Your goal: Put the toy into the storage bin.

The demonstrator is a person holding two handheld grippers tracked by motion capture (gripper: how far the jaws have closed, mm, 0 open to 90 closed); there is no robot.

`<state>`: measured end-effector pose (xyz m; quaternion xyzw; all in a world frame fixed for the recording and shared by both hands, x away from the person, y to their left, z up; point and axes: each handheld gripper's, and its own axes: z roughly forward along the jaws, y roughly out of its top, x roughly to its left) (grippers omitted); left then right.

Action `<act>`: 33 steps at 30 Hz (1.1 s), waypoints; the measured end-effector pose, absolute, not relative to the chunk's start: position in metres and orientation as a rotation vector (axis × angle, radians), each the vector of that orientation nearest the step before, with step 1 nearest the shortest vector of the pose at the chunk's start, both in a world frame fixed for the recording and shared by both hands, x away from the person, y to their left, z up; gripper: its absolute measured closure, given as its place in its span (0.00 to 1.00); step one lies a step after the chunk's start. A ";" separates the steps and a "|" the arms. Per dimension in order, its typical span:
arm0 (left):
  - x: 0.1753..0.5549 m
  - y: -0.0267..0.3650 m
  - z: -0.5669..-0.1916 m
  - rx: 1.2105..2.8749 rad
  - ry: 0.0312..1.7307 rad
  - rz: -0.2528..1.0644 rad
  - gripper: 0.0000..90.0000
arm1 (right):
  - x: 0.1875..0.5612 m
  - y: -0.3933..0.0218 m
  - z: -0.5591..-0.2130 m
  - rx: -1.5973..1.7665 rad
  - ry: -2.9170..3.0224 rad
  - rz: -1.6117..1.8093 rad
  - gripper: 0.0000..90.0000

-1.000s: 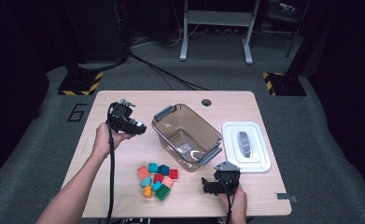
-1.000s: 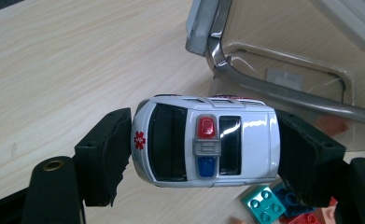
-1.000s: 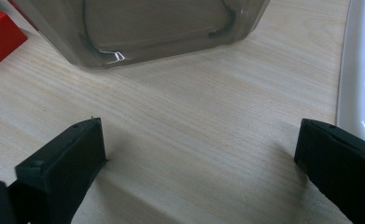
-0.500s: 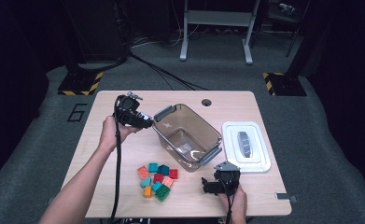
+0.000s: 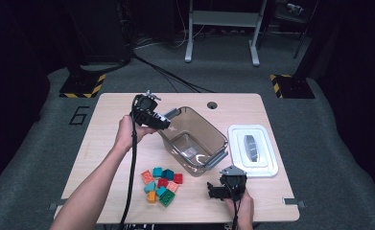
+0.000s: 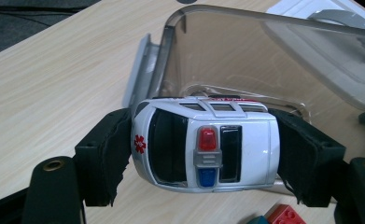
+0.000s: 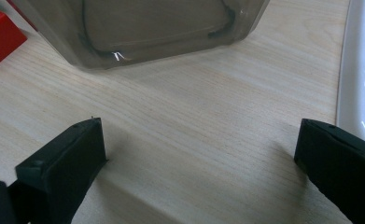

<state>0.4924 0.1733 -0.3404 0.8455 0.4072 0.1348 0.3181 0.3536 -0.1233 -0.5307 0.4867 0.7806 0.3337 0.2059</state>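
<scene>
A white toy ambulance [image 6: 207, 143] with a red star and red and blue roof lights sits clamped between the pads of my left gripper [image 6: 203, 158]. In the high view that left gripper [image 5: 160, 122] hangs at the near-left rim of the clear brown plastic bin [image 5: 194, 139], which looks empty. The bin's wall [image 6: 245, 60] rises just behind the ambulance. My right gripper [image 5: 217, 189] rests near the table's front edge, right of the bricks. Its jaws [image 7: 196, 158] stand wide apart over bare wood, with nothing between them.
Several coloured bricks [image 5: 161, 181] lie in a cluster in front of the bin. A white lid [image 5: 252, 149] with a grey handle lies right of the bin. The wooden table [image 5: 108, 124] has free room at the left. A round hole [image 5: 212, 105] sits at the back edge.
My left gripper has carried the ambulance rightward and slightly up, from the table's left part to the bin's rim. The right gripper has kept still.
</scene>
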 end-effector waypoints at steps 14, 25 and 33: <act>0.497 0.145 -0.364 2.300 1.005 0.275 0.28 | 0.354 -0.123 -0.531 1.358 2.173 0.930 0.02; 0.497 0.142 -0.378 2.347 0.985 0.217 0.28 | 0.353 -0.123 -0.531 1.362 2.172 0.931 0.02; 0.496 0.141 -0.381 2.383 0.967 0.197 0.28 | 0.353 -0.123 -0.531 1.363 2.171 0.931 0.02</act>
